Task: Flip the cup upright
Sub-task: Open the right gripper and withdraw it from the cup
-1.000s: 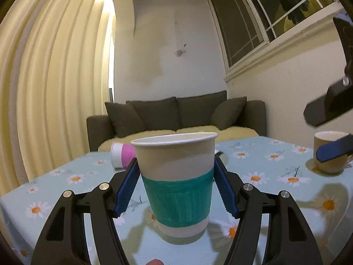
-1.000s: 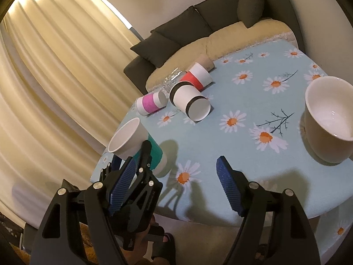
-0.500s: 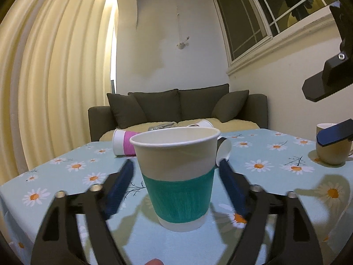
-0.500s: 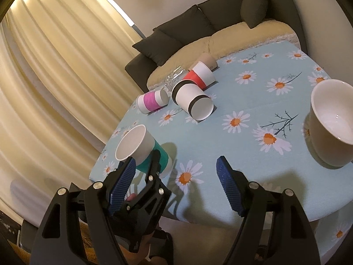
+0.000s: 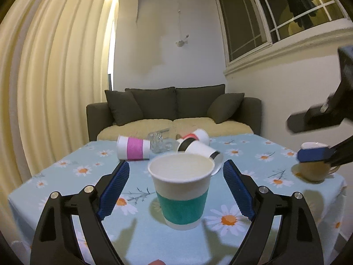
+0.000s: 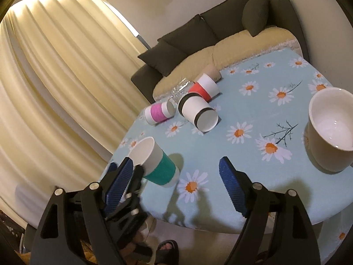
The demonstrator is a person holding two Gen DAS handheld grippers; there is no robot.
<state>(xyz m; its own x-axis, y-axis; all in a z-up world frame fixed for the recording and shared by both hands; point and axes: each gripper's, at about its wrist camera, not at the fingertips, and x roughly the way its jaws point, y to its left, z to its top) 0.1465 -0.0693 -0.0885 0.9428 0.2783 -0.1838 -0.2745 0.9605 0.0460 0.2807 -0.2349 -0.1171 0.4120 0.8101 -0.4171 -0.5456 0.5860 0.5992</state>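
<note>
A white paper cup with a teal band [image 5: 182, 193] stands upright near the front edge of the daisy tablecloth; it also shows in the right wrist view [image 6: 154, 162]. My left gripper [image 5: 175, 190] is open, its blue pads apart on either side of the cup and not touching it. My right gripper [image 6: 174, 186] is open and empty, held above the table's front edge to the right of the cup. Farther back lie a pink-banded cup [image 5: 132, 148], a black-banded cup [image 5: 199, 149] and a red-banded cup [image 6: 204, 87], all on their sides.
A beige ceramic mug [image 6: 331, 130] stands upright on the table's right side. A clear crumpled glass item [image 5: 159, 144] lies among the fallen cups. A dark sofa [image 5: 174, 110] stands behind the table and curtains [image 6: 55, 77] hang at the left.
My left gripper has opened and let go of the teal cup, then drawn back and risen a little. The cup now stands free on the table. The right gripper shifted slightly.
</note>
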